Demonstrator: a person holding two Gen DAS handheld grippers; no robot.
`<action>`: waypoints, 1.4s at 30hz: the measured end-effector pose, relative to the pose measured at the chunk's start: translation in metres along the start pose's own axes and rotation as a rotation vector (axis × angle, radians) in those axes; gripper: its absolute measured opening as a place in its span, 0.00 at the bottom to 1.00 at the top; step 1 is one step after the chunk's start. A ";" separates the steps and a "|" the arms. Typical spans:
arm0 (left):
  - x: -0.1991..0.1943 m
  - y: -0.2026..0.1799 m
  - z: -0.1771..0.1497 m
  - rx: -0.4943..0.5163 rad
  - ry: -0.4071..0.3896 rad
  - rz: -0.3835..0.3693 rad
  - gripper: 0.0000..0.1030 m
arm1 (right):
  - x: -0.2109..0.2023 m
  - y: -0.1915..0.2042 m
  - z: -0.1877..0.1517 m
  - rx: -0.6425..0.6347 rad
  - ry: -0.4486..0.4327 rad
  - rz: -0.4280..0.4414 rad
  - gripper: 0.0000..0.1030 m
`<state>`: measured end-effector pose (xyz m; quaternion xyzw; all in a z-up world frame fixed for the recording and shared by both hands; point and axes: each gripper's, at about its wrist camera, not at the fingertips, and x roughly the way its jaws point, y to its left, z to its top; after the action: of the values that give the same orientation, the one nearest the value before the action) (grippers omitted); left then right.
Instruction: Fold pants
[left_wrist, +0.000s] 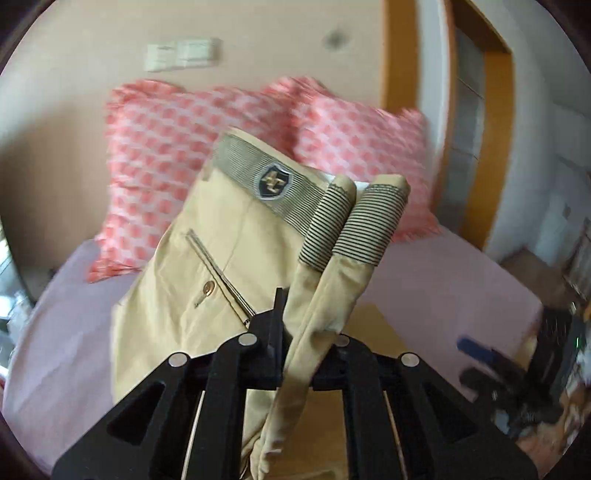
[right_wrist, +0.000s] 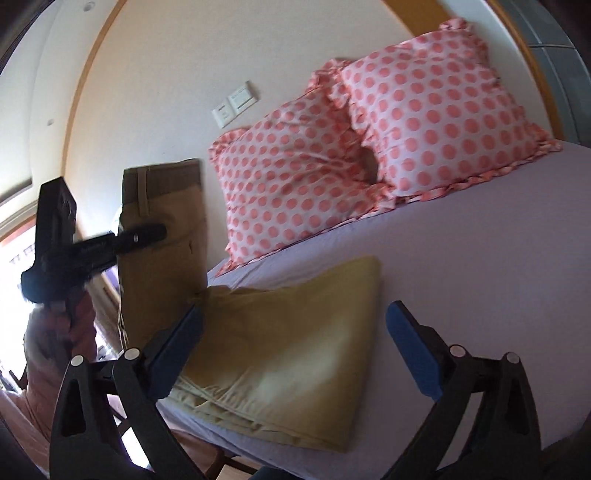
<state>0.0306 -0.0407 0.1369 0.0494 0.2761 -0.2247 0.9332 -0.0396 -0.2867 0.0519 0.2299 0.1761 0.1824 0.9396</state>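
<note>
- Clearly the left gripper (left_wrist: 295, 332) is clamped on the khaki pants (left_wrist: 207, 266), its jaws pinched tight on a doubled ridge of fabric just below the striped waistband (left_wrist: 295, 199); the waist end is lifted off the bed and stands up toward 12 o'clock in the left wrist view.
- The right gripper (right_wrist: 295, 350) is spread wide and holds nothing; its blue-padded fingers (right_wrist: 410, 350) hover either side of the folded leg portion lying on the lilac bedsheet (right_wrist: 480, 280).
- In the right wrist view the raised waist section hangs at 9 o'clock, with the folded legs in the centre and two polka-dot pillows (right_wrist: 369, 147) at 1 o'clock.
- The step in hand looks like laying the waist half over the leg half.
- To do it well, carry the waistband low and level across, so that the edges line up.
- Let the free gripper pin the fold line, or smooth the lower layer, before release.
- A slack grip risks the doubled layers sliding apart.
</note>
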 end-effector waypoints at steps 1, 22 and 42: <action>0.018 -0.024 -0.014 0.072 0.055 -0.049 0.08 | -0.007 -0.008 0.003 0.016 -0.013 -0.032 0.99; 0.037 0.153 -0.065 -0.381 0.243 0.035 0.57 | 0.107 -0.051 0.017 0.146 0.452 0.010 0.61; 0.102 0.196 -0.059 -0.556 0.360 -0.239 0.12 | 0.130 -0.058 0.016 0.337 0.508 0.286 0.16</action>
<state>0.1647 0.1077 0.0261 -0.2005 0.4908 -0.2361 0.8143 0.0955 -0.2852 0.0041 0.3517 0.3984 0.3322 0.7793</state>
